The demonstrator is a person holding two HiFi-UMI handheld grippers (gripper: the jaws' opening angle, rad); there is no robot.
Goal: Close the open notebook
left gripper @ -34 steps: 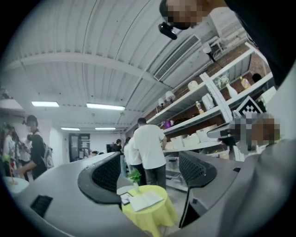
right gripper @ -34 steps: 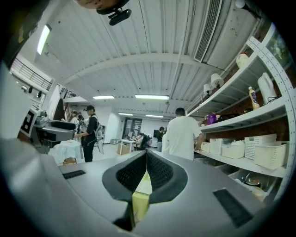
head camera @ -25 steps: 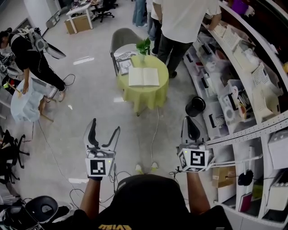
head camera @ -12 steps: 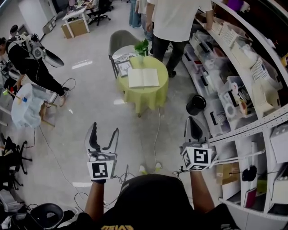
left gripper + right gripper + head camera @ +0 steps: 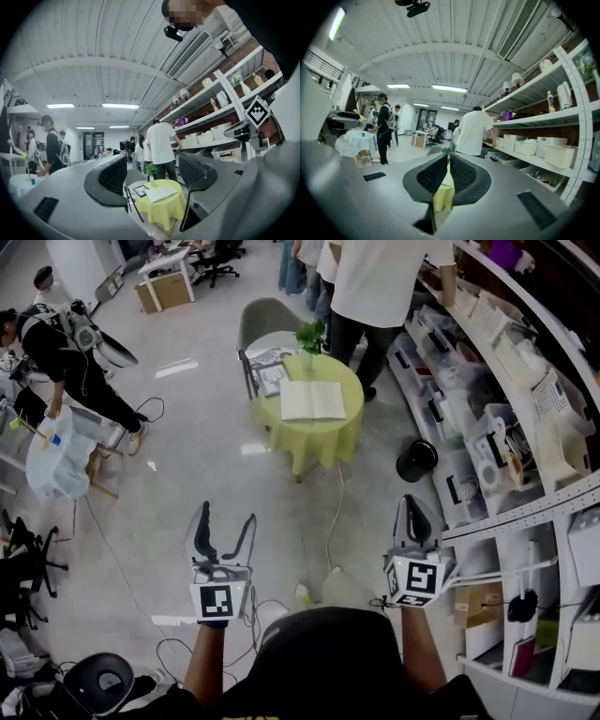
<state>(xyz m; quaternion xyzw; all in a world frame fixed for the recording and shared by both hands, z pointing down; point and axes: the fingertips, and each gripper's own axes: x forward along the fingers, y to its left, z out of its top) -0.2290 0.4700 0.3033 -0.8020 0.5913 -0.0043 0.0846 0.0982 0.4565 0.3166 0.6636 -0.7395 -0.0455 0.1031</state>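
The open notebook (image 5: 313,400) lies flat, white pages up, on a small round table with a yellow-green cloth (image 5: 314,439), far ahead across the floor. In the left gripper view the notebook (image 5: 161,192) and the table (image 5: 162,211) show in the distance between the jaws. My left gripper (image 5: 225,518) is held level near my body, far from the table. Its jaws stand wide and are closing slightly, with nothing between them. My right gripper (image 5: 413,506) is also level and far from the table, its jaws shut on nothing; only a strip of the table (image 5: 443,197) shows past them.
A potted plant (image 5: 310,337) and a framed picture (image 5: 273,377) share the table, with a grey chair (image 5: 267,320) behind it. A person in a white shirt (image 5: 380,277) stands beyond. A black bin (image 5: 415,460) and stocked shelves (image 5: 511,381) line the right. Cables (image 5: 330,517) cross the floor.
Both grippers have sunk a little in the head view, and the table has shifted slightly right in it. The left jaws have narrowed slightly. The notebook has not moved.
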